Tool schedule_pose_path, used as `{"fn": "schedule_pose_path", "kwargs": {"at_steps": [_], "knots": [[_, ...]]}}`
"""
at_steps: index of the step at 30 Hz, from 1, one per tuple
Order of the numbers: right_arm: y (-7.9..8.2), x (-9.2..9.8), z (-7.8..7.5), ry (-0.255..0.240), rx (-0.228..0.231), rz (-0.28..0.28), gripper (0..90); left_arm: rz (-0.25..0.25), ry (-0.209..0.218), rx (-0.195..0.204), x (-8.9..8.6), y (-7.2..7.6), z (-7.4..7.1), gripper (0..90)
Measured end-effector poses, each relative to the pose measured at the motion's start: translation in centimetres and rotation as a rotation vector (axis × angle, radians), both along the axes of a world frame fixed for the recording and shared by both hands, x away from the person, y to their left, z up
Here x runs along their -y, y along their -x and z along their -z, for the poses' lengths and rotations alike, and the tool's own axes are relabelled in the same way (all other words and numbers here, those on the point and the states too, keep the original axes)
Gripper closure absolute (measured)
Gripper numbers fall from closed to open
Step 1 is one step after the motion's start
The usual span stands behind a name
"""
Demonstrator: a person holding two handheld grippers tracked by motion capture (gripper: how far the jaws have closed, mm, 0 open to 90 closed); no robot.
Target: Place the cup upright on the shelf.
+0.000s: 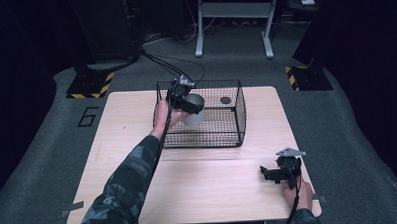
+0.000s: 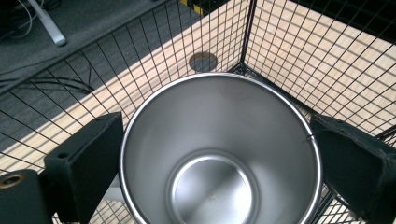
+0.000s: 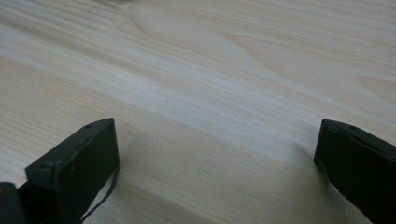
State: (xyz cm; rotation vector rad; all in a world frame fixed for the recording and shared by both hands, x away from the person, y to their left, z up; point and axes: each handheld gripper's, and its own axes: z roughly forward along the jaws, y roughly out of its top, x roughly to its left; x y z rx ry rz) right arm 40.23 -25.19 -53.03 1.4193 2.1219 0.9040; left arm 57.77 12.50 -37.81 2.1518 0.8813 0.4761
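Note:
A shiny steel cup (image 2: 219, 154) sits between the two black jaws of my left gripper (image 1: 189, 106), which is shut on it, one jaw against each side of its rim. The cup is empty and held inside the black wire basket (image 1: 239, 113), near its left side, its mouth facing the gripper's camera. Whether the cup touches the basket floor I cannot tell. My right gripper (image 1: 268, 174) rests low on the wooden table (image 1: 214, 186) at the front right. It is open, with bare wood between its jaws (image 3: 215, 154).
A small dark round disc (image 1: 225, 100) lies on the basket floor at the back right; it also appears beyond the cup as a disc (image 2: 203, 61). Basket walls (image 2: 280, 51) stand close around the cup. White table legs (image 1: 200, 37) and cables lie beyond the table.

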Motion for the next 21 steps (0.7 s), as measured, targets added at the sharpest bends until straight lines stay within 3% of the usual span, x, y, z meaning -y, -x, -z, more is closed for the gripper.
{"fn": "schedule_pose_path", "kwargs": {"at_steps": [11,21], "knots": [[0.0,0.0,0.0,0.0,0.0,0.0,0.0,0.002,-0.043,-0.04,0.7,-0.7,1.5,6.1],[0.0,0.0,0.0,0.0,0.0,0.0,0.0,0.004,-0.055,-0.066,1.2,-1.1,2.4,6.1]]}}
